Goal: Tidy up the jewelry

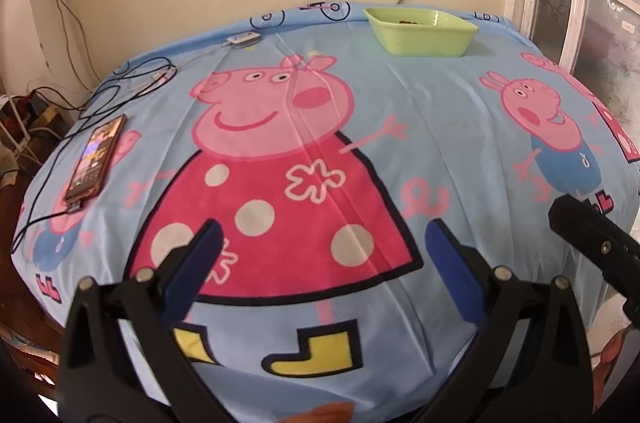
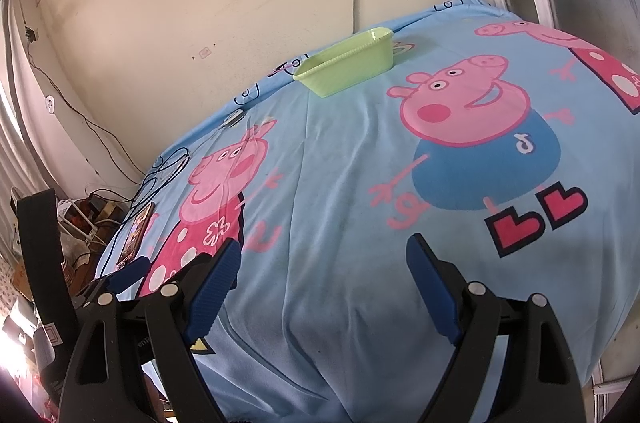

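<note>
A light green tray stands at the far edge of the cartoon-print bedspread, with a small dark item inside it. A tiny pale object with a thin strand lies on the cloth left of the tray. My left gripper hovers open over the near part of the cloth with nothing between its blue pads. In the right wrist view the tray sits far ahead. My right gripper is open too and holds nothing.
A lit phone on a charging cable lies at the left edge, with tangled cables and a small white device behind it. The black body of the right tool shows at the right. Wall and window frame close the far side.
</note>
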`<state>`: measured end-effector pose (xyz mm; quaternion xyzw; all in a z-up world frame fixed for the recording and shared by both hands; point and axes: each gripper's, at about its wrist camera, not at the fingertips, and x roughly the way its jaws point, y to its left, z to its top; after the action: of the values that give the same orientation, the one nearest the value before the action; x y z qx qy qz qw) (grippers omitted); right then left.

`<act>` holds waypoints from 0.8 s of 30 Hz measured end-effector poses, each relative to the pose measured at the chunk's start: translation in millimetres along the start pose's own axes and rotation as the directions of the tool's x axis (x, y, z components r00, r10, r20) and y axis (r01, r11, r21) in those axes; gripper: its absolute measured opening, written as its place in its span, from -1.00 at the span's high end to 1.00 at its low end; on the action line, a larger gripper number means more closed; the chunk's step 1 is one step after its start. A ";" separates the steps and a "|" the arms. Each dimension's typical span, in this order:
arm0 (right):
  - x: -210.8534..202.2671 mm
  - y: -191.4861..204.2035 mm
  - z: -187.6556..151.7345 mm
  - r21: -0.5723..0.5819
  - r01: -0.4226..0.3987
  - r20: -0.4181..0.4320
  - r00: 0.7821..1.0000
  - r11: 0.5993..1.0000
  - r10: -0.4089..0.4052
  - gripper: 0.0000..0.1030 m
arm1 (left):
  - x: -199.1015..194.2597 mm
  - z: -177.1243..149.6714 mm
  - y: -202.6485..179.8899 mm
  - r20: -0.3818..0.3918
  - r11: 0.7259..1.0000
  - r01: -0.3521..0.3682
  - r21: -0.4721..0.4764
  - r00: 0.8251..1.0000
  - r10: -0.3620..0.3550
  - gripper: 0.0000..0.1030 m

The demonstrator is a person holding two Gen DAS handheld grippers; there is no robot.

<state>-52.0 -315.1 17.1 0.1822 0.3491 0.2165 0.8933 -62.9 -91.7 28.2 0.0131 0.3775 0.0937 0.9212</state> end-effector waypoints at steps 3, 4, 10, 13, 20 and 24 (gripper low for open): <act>0.0 -0.3 0.2 0.000 0.000 0.000 1.000 1.000 0.000 -0.19 | 1.8 0.0 0.3 -0.007 1.000 0.004 0.000 1.000 -0.004 -0.88; 0.0 -0.4 0.2 0.001 0.000 0.000 1.000 1.000 0.000 -0.19 | 2.3 -0.2 0.4 -0.009 1.000 0.005 -0.001 1.000 -0.005 -0.88; -0.4 0.1 -1.3 0.004 0.000 -0.001 1.000 1.000 0.000 -0.19 | 3.0 -1.6 -1.0 -0.015 1.000 0.014 0.002 1.000 -0.014 -0.88; -0.3 0.2 -1.6 0.005 0.001 0.000 1.000 1.000 -0.001 -0.19 | 2.4 -2.1 -1.9 -0.013 1.000 0.021 0.005 1.000 -0.021 -0.88; 0.1 0.5 -3.0 0.008 0.001 -0.002 1.000 1.000 -0.001 -0.19 | 2.6 -3.4 -4.1 -0.020 0.999 0.051 0.018 0.999 -0.051 -0.88; 0.1 0.7 -3.3 0.009 0.002 -0.002 1.000 1.000 -0.002 -0.19 | 0.4 -4.0 -6.1 -0.013 0.998 0.058 0.022 0.998 -0.058 -0.88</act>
<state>-54.4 -313.9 15.1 0.1858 0.3512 0.2144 0.8923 -64.4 -97.7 24.5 0.0118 0.3844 0.0627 0.9209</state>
